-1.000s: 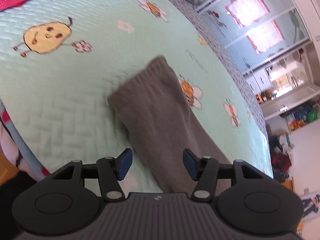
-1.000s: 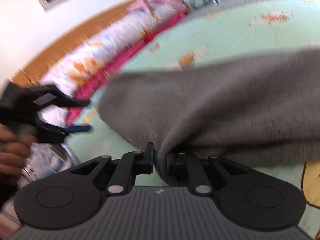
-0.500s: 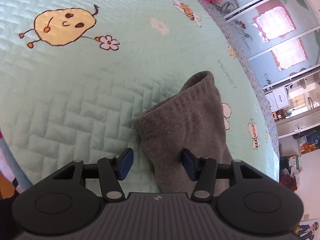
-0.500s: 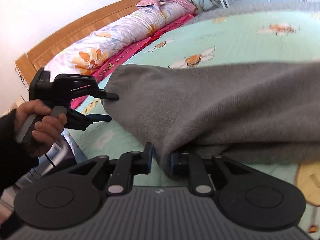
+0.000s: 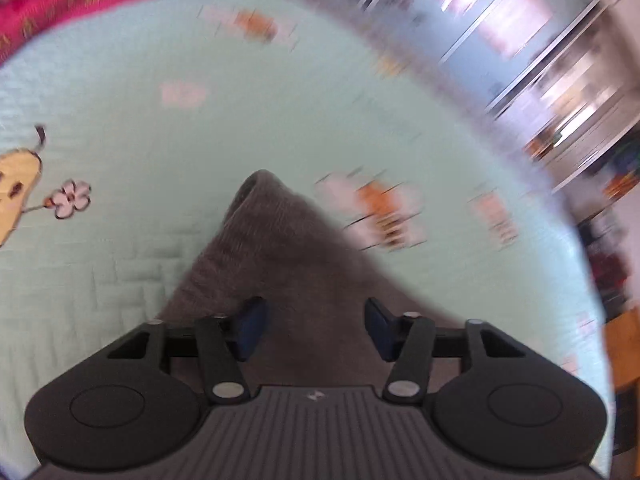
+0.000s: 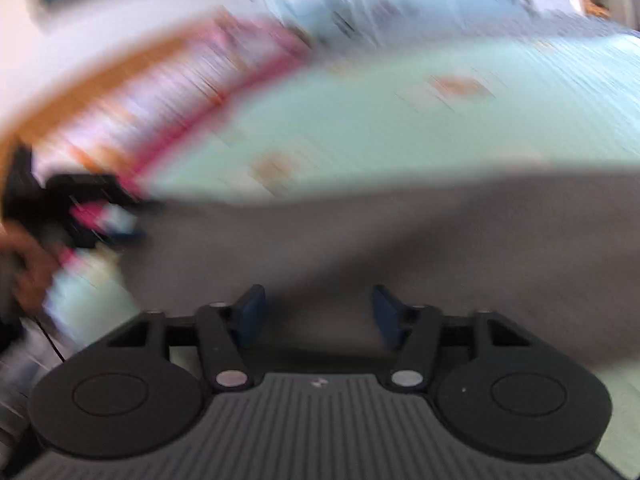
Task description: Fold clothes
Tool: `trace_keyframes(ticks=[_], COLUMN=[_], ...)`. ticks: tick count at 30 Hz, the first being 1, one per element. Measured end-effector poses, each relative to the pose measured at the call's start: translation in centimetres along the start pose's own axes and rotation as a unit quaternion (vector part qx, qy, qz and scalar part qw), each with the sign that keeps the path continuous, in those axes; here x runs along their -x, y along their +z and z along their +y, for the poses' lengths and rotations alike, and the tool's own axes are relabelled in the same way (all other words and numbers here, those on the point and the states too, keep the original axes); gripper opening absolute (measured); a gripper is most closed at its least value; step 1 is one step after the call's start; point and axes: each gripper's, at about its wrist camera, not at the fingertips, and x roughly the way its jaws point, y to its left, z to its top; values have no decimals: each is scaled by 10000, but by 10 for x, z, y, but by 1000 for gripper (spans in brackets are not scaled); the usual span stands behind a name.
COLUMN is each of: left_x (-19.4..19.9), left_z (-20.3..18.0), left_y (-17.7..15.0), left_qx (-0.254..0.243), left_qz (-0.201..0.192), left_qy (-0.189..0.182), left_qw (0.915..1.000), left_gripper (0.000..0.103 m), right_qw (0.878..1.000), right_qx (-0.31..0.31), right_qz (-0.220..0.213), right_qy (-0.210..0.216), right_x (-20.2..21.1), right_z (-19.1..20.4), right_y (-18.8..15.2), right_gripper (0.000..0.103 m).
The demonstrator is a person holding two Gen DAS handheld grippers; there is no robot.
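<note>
Your left wrist view is bright with daylight from the blown-out windows point(image 5: 516, 20) at upper right. Motion blur smears the quilt point(image 5: 280, 120) prints and room edge, while the left gripper point(image 5: 316, 326) body stays sharp and the grey garment point(image 5: 280, 264) shows soft knit texture. Your right wrist view is blurred far more heavily: the headboard point(image 6: 100, 80), bedding and the garment point(image 6: 400, 240) dissolve into diagonal streaks, and only the right gripper point(image 6: 318, 316) housing reads crisply. Fisheye curvature bends both frames, with dark corners.
</note>
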Motion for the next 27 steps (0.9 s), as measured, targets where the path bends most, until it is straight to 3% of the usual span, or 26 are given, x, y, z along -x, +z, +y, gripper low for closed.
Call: trace_keyframes(ticks=[2,6,9,12,17,19,24,27], left_x=[-4,16,34,34,20,19,15,12], left_z=[13,8,-3,-9,-11,-12,-10,-9], left_y=[2,-5,-14,-13,-9,-12,-18,-18], left_qx=[207,147,54,-61,267,250,247,236], left_qz=[9,-192,-318,-303,-237,-207,-140,-105], left_qy=[-102,-382,-720,-713,-710,-707,-683,-640], left_qw=[9997,9990,9969,9970,9968,9970,9973,9976], left_gripper=[40,46,53,55,55,55,55,55], right_qw=[9992,9939,9841,9642,9361,9268,9184,9028], right_qx=[-348,-958,-1690,-2566,-3381,-3600,-3789,-4156], right_qz=[-180,-544,-526,-508,-629,-681,-735,-708], right_qy=[-37,-63,171,435,734,825,877,851], right_x=[28,68,58,44,31,29,31,25], right_z=[-20,-39,-53,-65,-74,-78,-79,-87], right_y=[-12,-27,-31,-36,-39,-39,-40,-44], right_gripper=[28,31,31,32,33,33,33,33])
